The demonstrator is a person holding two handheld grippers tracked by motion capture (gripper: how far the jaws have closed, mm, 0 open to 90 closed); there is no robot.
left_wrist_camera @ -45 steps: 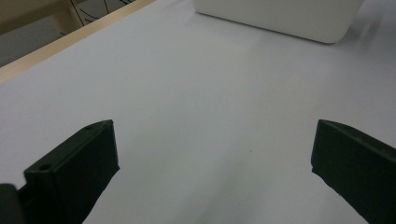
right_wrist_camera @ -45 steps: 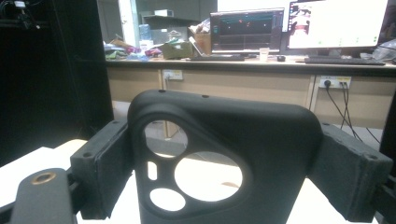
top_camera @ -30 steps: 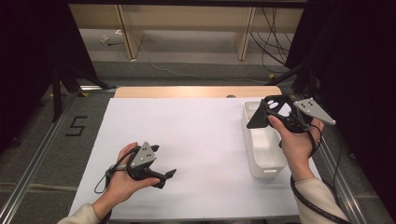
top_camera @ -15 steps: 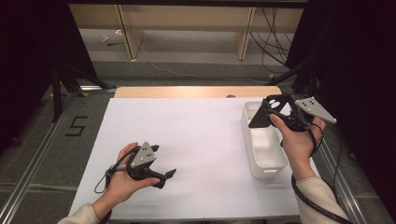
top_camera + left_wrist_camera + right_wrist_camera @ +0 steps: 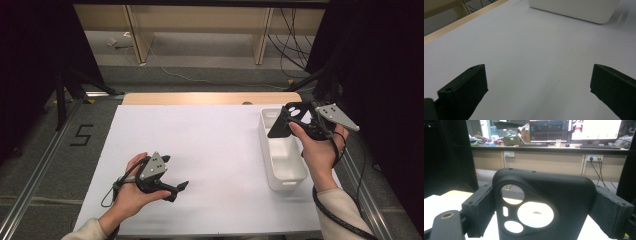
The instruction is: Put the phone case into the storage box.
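Resting at seven o'clock on the white surface [image 5: 215,145], the left gripper [image 5: 181,187] lies low in the person's left hand [image 5: 127,195], its jaws spread wide with nothing between them; the left gripper view looks across bare white toward the tub's outer wall. At three o'clock, the right gripper [image 5: 280,127], raised in the right hand [image 5: 320,152], pinches a black phone case [image 5: 295,116] by its two long edges, holding it upright above the white tub [image 5: 282,155]. In the right gripper view the phone case [image 5: 544,205] stands between both pads with its round camera cutouts facing the lens. The pick-up appears done, with the case lifted clear; setting it down looks to be what remains, and whether it is bound for the tub or the open surface cannot be told. Beyond twelve o'clock, past the wooden edge, shelving and cables sit in shadow.
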